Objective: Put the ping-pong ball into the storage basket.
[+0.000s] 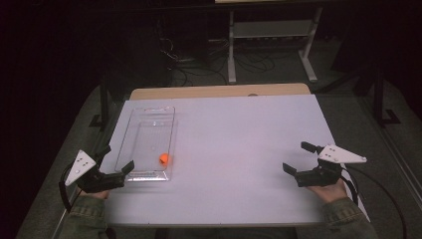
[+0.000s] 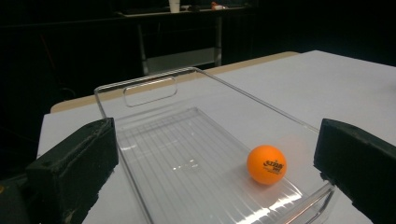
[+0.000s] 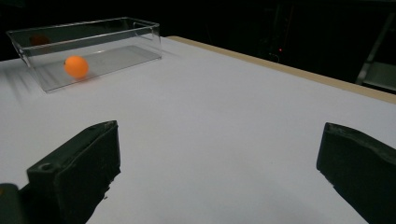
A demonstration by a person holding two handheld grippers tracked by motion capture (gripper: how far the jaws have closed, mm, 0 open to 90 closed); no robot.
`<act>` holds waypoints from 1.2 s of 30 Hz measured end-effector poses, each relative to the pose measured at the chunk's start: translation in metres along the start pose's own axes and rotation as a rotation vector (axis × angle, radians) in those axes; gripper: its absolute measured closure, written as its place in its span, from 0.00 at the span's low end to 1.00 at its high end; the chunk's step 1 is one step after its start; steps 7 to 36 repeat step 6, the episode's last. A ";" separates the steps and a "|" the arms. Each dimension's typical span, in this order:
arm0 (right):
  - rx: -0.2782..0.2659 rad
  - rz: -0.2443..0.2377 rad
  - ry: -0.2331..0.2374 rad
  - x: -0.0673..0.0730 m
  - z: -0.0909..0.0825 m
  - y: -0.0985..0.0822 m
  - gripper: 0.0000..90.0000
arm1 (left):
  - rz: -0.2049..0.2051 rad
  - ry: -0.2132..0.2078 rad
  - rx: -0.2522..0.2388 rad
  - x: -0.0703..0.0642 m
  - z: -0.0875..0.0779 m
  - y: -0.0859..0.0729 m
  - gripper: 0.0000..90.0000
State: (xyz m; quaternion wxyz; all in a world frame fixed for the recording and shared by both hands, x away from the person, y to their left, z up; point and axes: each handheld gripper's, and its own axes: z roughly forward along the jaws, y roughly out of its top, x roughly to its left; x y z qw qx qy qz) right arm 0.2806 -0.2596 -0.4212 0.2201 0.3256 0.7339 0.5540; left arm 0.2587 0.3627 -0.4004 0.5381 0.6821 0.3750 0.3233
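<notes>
Holding the left gripper point(image 1: 116, 164) at the near end of the clear tray point(image 1: 130, 137), we are keeping its jaws wide apart and empty. The orange ball point(image 1: 163, 159) is sitting inside the tray, near that end and against the right wall. To take it cleanly, we judge we should be lifting over the rim, coming down with one jaw on each side of the ball, and closing gently so it is not squirting away. The right gripper point(image 1: 297, 158) is waiting well apart on the tabletop point(image 1: 239, 129), jaws also spread and empty.
</notes>
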 end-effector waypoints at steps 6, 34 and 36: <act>0.002 0.007 0.003 0.000 0.001 -0.002 0.00 | -0.010 0.024 -0.033 0.001 -0.005 -0.003 0.00; 0.002 0.007 0.003 0.000 0.001 -0.002 0.00 | -0.010 0.024 -0.033 0.001 -0.005 -0.003 0.00; 0.002 0.007 0.003 0.000 0.001 -0.002 0.00 | -0.010 0.024 -0.033 0.001 -0.005 -0.003 0.00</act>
